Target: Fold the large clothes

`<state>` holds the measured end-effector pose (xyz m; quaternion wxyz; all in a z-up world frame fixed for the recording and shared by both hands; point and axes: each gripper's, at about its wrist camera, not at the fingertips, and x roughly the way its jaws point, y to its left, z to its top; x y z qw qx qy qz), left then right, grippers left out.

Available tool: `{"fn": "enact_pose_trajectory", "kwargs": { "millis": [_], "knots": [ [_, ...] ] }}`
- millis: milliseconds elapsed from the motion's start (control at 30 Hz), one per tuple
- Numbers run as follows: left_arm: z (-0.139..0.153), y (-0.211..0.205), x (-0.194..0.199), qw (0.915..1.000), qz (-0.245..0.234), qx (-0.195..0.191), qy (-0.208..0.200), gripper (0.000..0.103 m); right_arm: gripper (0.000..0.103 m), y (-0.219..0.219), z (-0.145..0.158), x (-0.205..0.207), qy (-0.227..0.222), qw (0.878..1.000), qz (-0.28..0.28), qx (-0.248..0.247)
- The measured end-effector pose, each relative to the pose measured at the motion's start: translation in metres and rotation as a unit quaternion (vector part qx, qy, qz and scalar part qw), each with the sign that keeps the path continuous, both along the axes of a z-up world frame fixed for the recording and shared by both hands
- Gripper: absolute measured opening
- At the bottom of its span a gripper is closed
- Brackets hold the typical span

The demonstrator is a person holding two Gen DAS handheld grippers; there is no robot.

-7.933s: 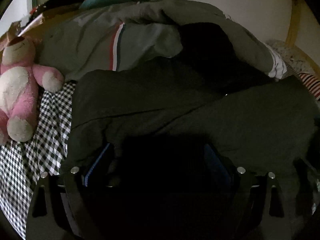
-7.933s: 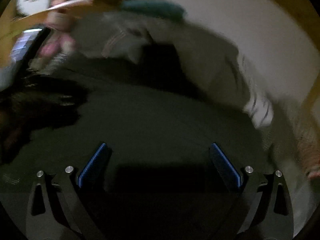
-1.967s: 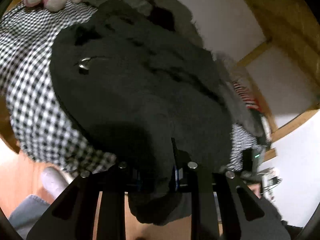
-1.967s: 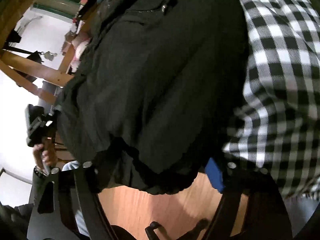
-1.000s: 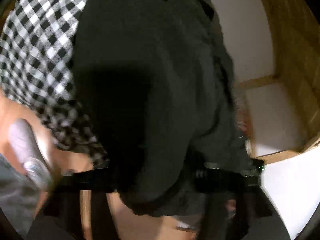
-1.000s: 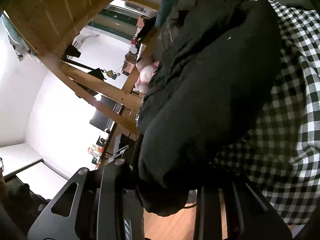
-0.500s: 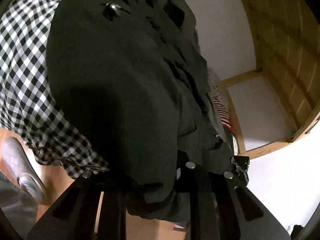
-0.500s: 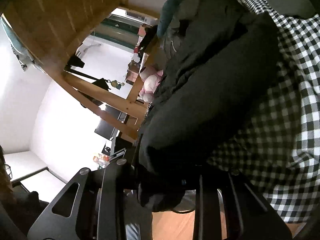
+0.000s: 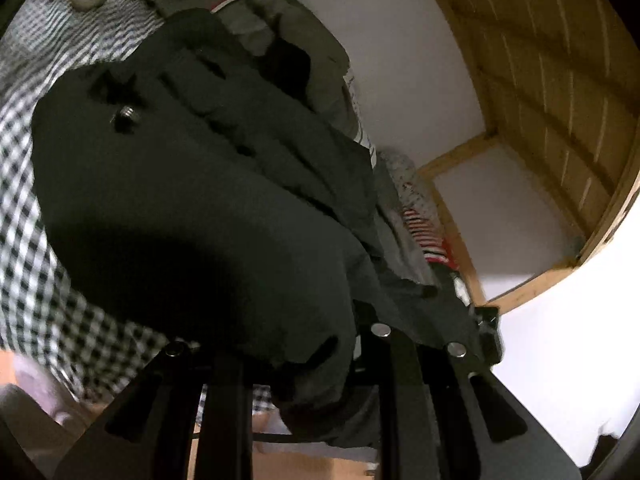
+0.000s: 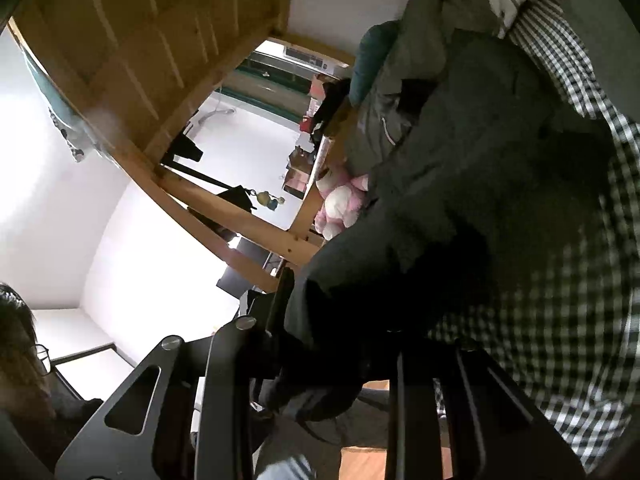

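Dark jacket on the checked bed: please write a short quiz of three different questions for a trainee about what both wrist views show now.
1. True or false: the left gripper is shut on the dark jacket.
2. Multiple choice: what lies under the jacket? A) a bare wooden floor B) a black-and-white checked sheet C) a blue towel
3. Fill in: in the right wrist view, a pink ____ toy sits at the bed's far edge, beyond the right gripper.

Key: 1 true; 2 B; 3 plush.
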<state>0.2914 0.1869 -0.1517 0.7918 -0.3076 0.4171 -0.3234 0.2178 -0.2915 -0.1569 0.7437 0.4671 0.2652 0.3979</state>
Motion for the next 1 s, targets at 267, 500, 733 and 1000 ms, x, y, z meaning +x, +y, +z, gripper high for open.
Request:
{"fn": "enact_pose_trajectory", "kwargs": {
  "millis": [267, 500, 733, 1000],
  "knots": [
    [0.021, -0.003, 0.033, 0.9999, 0.004, -0.007, -0.006, 0.017, 0.026, -0.004, 0.039, 0.036, -0.014, 1.0, -0.004, -0.021],
    [0.045, -0.007, 0.064, 0.9996, 0.017, -0.01, -0.022, 0.017, 0.026, -0.012, 0.068, 0.074, -0.033, 0.999, -0.011, -0.017],
    [0.061, -0.012, 0.097, 0.9995, 0.024, -0.006, -0.021, 0.017, 0.026, -0.021, 0.079, 0.107, -0.032, 0.999, -0.011, -0.006],
    [0.073, -0.015, 0.133, 0.9992, 0.037, -0.005, -0.014, 0.017, 0.026, -0.031, 0.09, 0.144, -0.033, 0.999, -0.018, 0.002]
  ]
}}
